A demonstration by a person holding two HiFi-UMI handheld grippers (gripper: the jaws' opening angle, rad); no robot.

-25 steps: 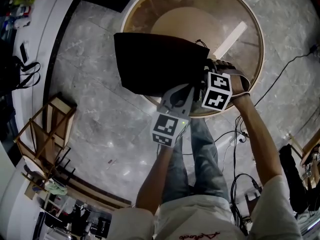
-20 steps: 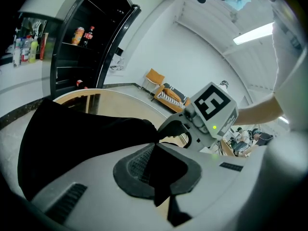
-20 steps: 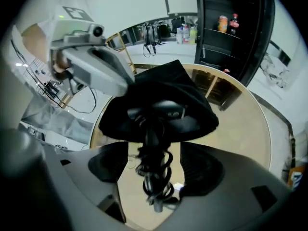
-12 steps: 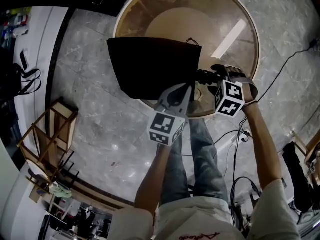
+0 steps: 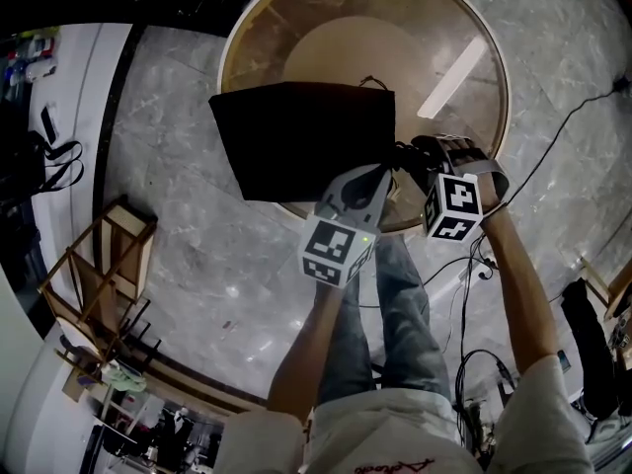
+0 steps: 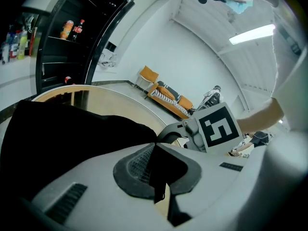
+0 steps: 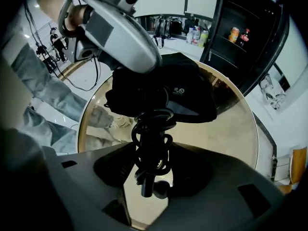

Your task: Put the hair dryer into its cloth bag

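Head view: cloth bag (image 5: 296, 136) lies on round table (image 5: 464, 28), long axis left to right, mouth toward the person. Left gripper (image 5: 380, 171) is nearer and clamps the rim.

Left gripper view: black cloth is pinched between the closed jaws.

Right gripper view: right gripper (image 7: 149, 177) is closing around the coiled cord (image 7: 151, 138) dead ahead, which trails from the bag. The hair dryer itself is unseen.

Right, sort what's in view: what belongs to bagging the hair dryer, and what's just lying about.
Job: cloth bag, its edge pinched in the left gripper; coiled black cord at the bag's mouth, between the closing jaws of the right gripper; round table under the bag.
Lying about: wooden stool, floor cables, shelf bottles, orange seats.
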